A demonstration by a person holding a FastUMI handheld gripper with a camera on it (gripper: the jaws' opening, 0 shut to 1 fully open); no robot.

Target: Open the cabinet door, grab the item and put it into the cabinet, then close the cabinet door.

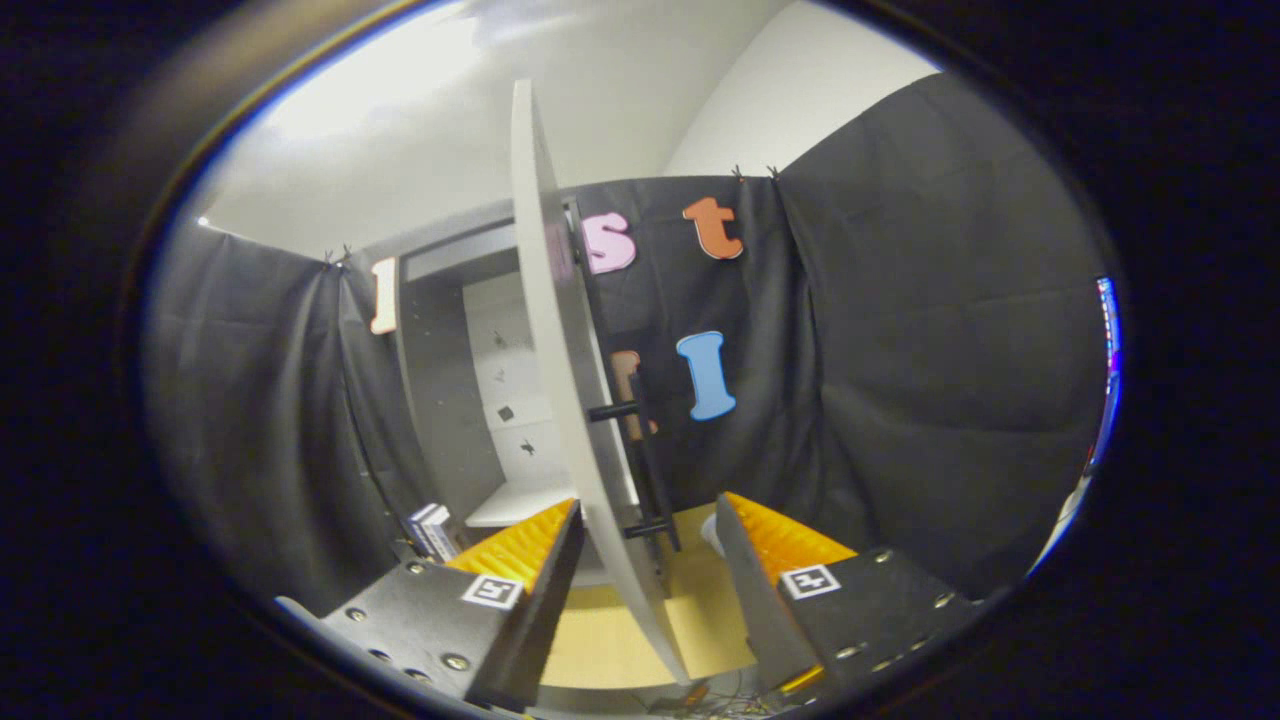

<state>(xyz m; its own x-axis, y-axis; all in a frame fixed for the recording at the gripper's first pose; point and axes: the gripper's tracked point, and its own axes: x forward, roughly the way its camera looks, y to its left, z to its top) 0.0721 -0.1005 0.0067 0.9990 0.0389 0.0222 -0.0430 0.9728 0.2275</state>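
Door [560, 380] swung open, its edge between my spread fingers [520, 550], gripper [645, 535] pinching nothing. Item pickup, placing in cabinet [450, 400], closing left.

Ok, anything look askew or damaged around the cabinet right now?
Nothing looks damaged or spilled. The white cabinet door stands swung open, edge-on between the open gripper's orange ribbed fingers, its black bar handle intact. A small blue-and-white box stands beside the grey cabinet, still outside it.
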